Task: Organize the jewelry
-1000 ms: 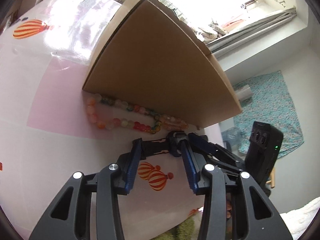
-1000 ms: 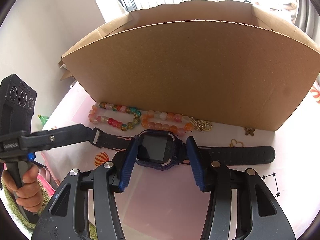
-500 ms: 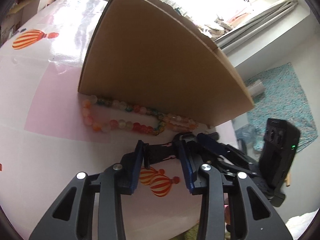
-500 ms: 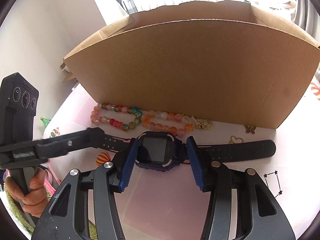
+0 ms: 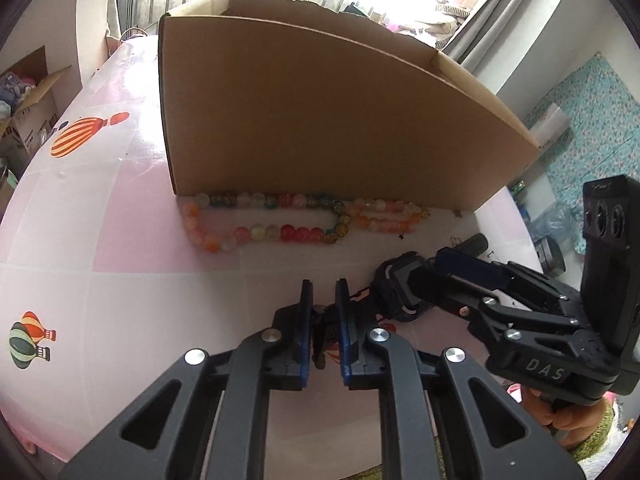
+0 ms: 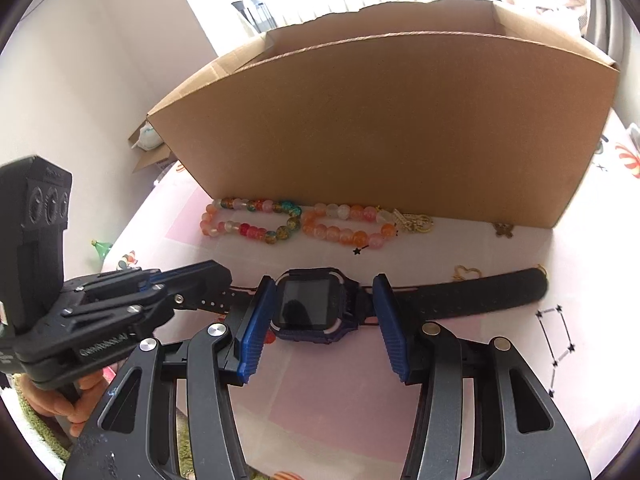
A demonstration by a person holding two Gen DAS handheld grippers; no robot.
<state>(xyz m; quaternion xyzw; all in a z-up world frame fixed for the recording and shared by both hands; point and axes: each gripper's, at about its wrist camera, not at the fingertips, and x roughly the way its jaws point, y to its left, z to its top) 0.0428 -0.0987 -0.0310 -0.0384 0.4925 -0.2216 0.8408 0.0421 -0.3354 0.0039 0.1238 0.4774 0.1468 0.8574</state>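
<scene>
Closing on the watch's near strap end, the left gripper (image 5: pixel 324 316) had its jaws almost together with the strap between them. The right gripper (image 6: pixel 322 320) clasped the watch (image 6: pixel 314 306) body on the pink tablecloth (image 5: pixel 80 240), near the cardboard box (image 6: pixel 380 128) and bead bracelets (image 6: pixel 296 220).

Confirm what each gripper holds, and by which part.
Right gripper clamps the watch by its case sides. Left gripper is closing on the same watch's strap end, strap between the jaws.
</scene>
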